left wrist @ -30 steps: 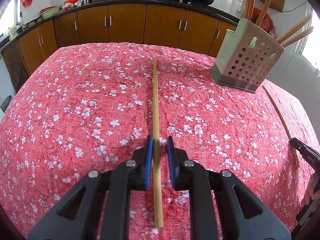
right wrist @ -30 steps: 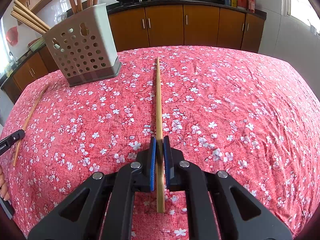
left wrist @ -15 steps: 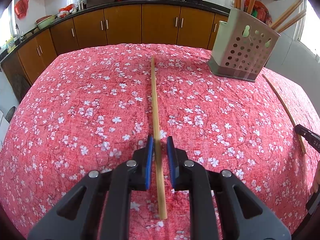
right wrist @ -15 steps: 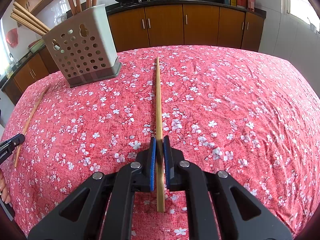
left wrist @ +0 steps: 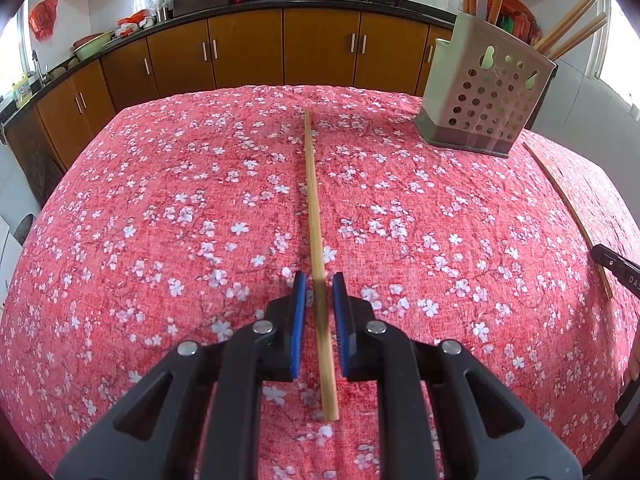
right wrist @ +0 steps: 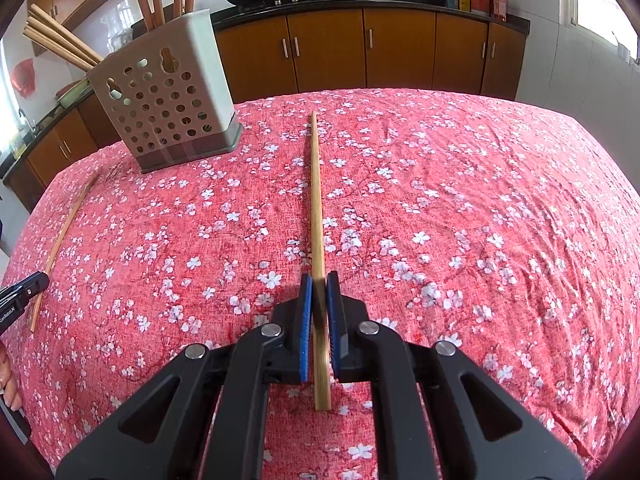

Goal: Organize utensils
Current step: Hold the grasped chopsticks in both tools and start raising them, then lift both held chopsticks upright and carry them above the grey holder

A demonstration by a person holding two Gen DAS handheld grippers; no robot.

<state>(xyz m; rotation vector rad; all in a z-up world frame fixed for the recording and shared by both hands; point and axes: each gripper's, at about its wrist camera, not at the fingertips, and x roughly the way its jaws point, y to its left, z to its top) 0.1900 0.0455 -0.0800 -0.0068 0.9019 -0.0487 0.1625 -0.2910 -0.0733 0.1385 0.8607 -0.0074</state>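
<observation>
Two wooden chopsticks lie on the red flowered tablecloth (left wrist: pixel 160 208). One chopstick (left wrist: pixel 314 208) runs between the blue pads of my left gripper (left wrist: pixel 319 292). Its jaws are closing, and a thin gap still shows on each side of the stick. The other chopstick (right wrist: pixel 318 216) sits in my right gripper (right wrist: pixel 319 292), which is shut on it near its near end. A beige perforated utensil holder (left wrist: pixel 480 96) stands at the back of the table with several chopsticks upright in it. From the right wrist, the holder (right wrist: pixel 168 104) is at the left, with the left gripper's tip (right wrist: pixel 24 288) by its chopstick (right wrist: pixel 60 240).
Brown kitchen cabinets (left wrist: pixel 320 52) and a dark counter with pans run behind the table. The cloth (right wrist: pixel 480 220) drops off at every table edge. The right gripper's tip (left wrist: pixel 612 268) shows at the right edge of the left wrist view, on its chopstick (left wrist: pixel 568 216).
The left wrist view has shifted and rolled a little, so the holder sits further left in it. The left pads have drawn slightly closer to the chopstick. The right gripper has not moved.
</observation>
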